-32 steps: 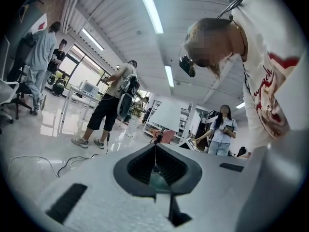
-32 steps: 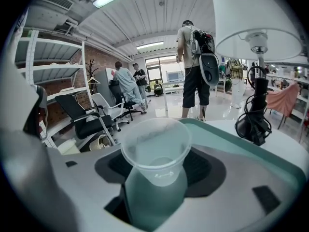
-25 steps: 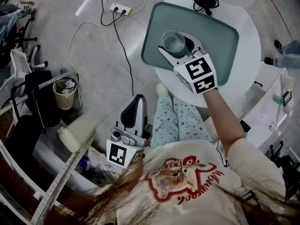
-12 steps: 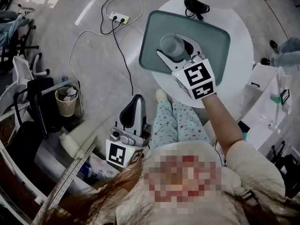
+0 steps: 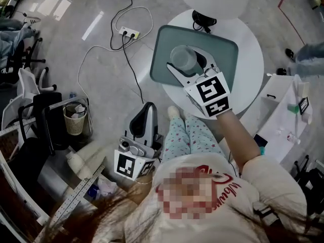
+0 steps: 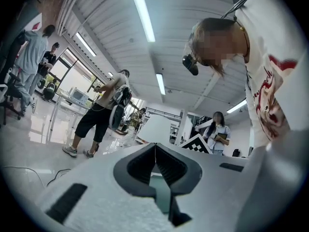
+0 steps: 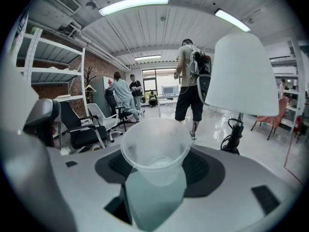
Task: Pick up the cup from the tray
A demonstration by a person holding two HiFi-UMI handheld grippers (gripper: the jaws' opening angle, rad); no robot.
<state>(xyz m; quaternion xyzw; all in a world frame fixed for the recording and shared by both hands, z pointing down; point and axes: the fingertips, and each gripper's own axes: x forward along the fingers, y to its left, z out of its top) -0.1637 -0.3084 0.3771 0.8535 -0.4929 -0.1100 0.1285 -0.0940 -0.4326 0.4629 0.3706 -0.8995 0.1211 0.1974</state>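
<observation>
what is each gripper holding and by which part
Right gripper holds the clear cup by its lower body, one jaw each side. Left gripper: shut, empty.

The right tool holds a clear cup between its two jaws. The cup's open mouth faces the camera. A white lamp stands behind, on the right.

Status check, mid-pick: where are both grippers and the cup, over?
Right gripper shut on cup, held over tray, looks lifted clear. Left gripper shut, empty, away from tray. Nothing blocking.
</observation>
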